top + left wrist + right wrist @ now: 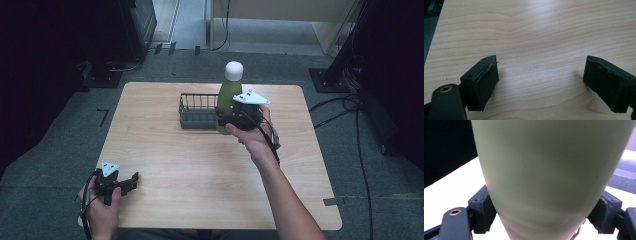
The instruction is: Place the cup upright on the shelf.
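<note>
The green bottle (228, 100) with a white cap stands upright at the desk's far middle, just beside a dark wire basket (197, 111), gripped by the right gripper (227, 119), its fingers (482, 211) against both sides. The left gripper (131, 179) rests at the near left corner of the pale wooden desk (200, 165), fingers (482, 82) spread wide. Grey carpet (60, 145) and cables (360, 145) surround it.

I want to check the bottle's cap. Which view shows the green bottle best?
The high view: the whole green bottle stands upright with its white cap, beside the wire basket, gripped by the right gripper. The right gripper view gives just a blurred close-up of its body between the fingers. The left gripper view looks at bare table.
</note>
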Motion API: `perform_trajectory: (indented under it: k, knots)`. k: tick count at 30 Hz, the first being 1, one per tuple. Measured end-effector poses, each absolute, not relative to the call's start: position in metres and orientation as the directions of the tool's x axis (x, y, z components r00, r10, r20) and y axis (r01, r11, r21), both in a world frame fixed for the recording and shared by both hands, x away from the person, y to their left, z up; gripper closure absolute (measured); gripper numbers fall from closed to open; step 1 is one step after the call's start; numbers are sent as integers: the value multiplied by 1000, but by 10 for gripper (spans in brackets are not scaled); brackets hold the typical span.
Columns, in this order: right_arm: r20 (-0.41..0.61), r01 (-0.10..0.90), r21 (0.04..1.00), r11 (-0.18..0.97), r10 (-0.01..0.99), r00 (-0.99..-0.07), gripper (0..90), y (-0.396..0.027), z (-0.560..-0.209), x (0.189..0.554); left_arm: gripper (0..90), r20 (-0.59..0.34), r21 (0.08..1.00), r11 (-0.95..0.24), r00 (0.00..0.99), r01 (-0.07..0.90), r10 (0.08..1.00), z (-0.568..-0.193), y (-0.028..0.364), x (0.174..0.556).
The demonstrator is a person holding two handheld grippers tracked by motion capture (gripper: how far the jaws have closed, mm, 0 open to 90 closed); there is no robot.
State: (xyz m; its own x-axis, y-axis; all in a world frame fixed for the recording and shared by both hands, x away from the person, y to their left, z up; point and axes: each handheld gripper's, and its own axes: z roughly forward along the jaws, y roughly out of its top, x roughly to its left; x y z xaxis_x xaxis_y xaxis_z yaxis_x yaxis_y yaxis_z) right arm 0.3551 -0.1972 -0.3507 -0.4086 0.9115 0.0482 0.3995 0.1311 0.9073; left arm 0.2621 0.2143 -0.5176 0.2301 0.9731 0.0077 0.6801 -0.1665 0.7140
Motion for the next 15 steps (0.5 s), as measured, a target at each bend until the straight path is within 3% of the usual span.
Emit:
perform_trajectory:
  k: [9,15]
  knots:
    - [36,381,919,105,938,-345,206,-199,-346,374,135,8,713,-167,231,681,973,-517,214,262]
    - [83,372,928,34,953,-293,206,-197,-343,389,134,9,713,-168,231,680,973,-518,214,262]
